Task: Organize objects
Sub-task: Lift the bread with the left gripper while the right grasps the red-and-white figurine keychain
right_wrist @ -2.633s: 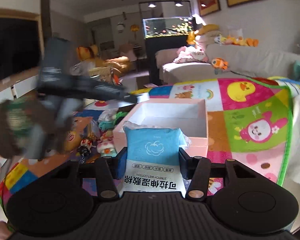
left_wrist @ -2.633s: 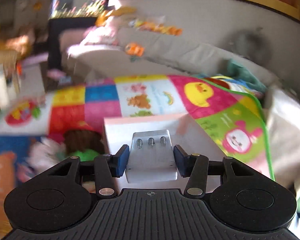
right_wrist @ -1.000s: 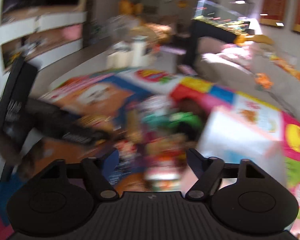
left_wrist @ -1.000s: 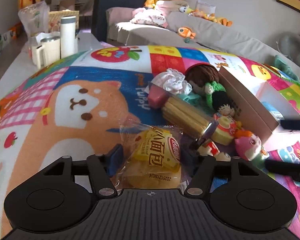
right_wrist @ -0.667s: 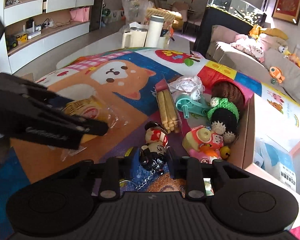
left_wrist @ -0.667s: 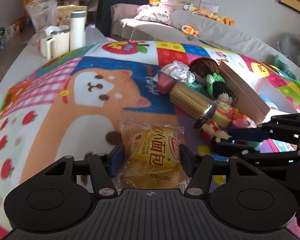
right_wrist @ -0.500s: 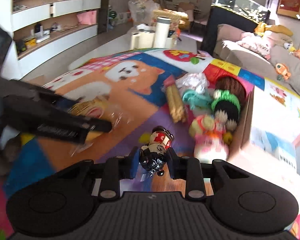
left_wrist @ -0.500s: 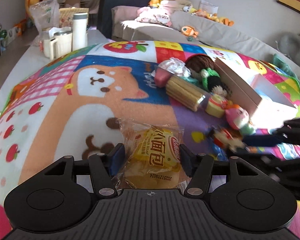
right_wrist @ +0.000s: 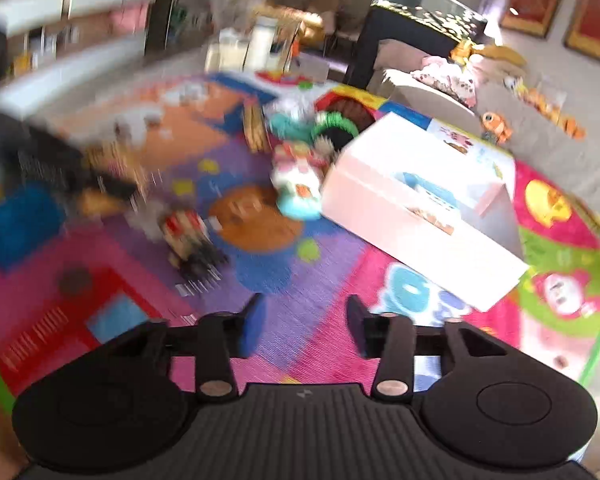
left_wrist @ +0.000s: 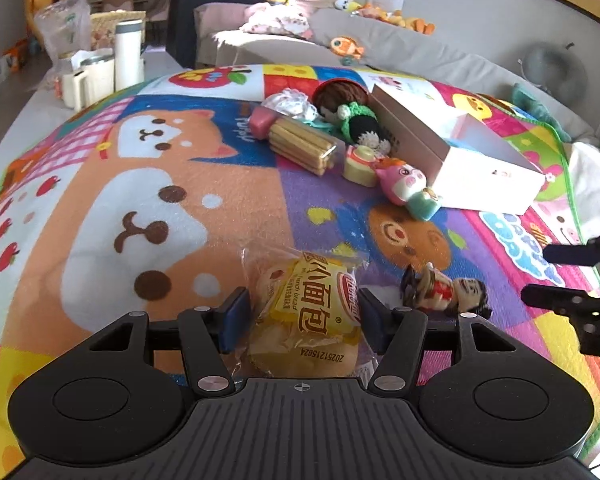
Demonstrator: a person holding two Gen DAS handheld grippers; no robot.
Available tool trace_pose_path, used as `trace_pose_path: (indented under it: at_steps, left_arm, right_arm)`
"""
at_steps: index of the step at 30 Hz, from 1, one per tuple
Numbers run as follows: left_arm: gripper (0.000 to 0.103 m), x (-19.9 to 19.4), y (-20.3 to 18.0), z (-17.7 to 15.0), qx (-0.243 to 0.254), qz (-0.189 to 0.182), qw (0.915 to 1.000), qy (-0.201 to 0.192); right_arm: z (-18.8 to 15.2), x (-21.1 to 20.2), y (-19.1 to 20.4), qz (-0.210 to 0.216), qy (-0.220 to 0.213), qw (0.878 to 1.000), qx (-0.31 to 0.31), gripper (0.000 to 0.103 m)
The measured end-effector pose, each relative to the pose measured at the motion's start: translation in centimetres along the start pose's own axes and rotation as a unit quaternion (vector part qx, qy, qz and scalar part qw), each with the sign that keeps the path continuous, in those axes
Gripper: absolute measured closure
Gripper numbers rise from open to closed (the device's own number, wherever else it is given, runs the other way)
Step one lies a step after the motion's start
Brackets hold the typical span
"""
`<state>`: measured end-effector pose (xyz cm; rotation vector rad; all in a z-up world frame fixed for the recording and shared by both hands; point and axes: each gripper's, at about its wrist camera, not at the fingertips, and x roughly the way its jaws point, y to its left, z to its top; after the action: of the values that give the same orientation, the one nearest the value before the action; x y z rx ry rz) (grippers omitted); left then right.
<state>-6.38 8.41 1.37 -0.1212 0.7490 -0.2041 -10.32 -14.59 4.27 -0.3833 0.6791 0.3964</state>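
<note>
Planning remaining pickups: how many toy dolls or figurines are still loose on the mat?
3: brown-haired crocheted doll against the pink box, pink pig figurine near its corner, small black-haired figurine lying nearest. Others may be hidden.

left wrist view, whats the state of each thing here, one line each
bread packet: sealed, gripped in the left tongs
right tongs: open, empty, just opened
small doll: lying on its side on the mat, loose
pink box: open, lid off
biscuit stick pack: lying flat

We see a glossy, crinkled plastic bread wrapper (left_wrist: 306, 312), a woven cloth mat (left_wrist: 148, 184), and a smooth pink cardboard box (left_wrist: 452, 152).
</note>
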Motion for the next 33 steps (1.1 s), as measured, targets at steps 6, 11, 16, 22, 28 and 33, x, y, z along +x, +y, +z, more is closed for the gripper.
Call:
trace_pose_path:
  at_steps: [6,11,16,22,28,33]
  left_arm:
    - [0.04,0.0,0.0,-0.1,0.004,-0.001,1.0,-0.002]
    - [0.039,-0.1,0.1,-0.4,0.001,-0.002,1.0,-0.009]
    - [0.039,-0.2,0.0,-0.5,0.003,-0.001,0.9999,-0.015]
    - [0.041,-0.3,-0.3,-0.5,0.003,0.009,0.9998,-0.02]
    - [0.045,-0.6,-0.8,1.4,-0.025,-0.034,0.9991,-0.004]
    - [0.045,-1.5,-5.0,7.3,0.015,-0.063,0.9962,-0.059]
  right_arm:
    - [0.9,0.7,3.3,0.07,-0.034,0.996,0.038,0.041]
    - [1.4,3.8,5.0,0.054,-0.021,0.998,0.019,0.041]
    - [2.4,4.7,4.6,0.076,0.001,0.997,0.025,0.065]
    - [1.6,0.4,2.5,0.079,-0.038,0.995,0.04,0.071]
    - [0.0,-4.1,-2.3,0.043,-0.089,0.99,0.099,0.071]
    - [-2.0,-6.1,-5.8,0.001,-0.125,0.982,0.144,0.07]
